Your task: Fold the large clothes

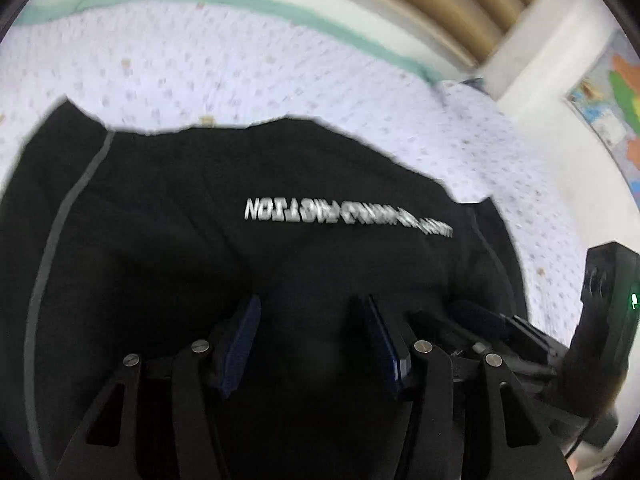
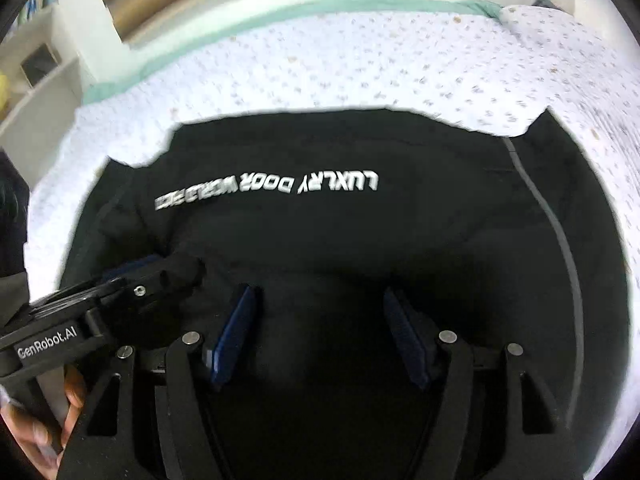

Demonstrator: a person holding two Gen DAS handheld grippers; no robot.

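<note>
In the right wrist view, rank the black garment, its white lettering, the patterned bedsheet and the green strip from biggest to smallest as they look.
1. Black garment, though being nearest the camera enlarges it.
2. Patterned bedsheet, partly covered, so this order is unsure.
3. Green strip, long but thin.
4. White lettering.

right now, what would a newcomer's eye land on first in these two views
The big black garment spread over the dotted white bed sheet fills both views, with its white printed lettering across the middle, upside down to the cameras. Next come the left tool and right tool, both open just above the cloth, side by side.
</note>
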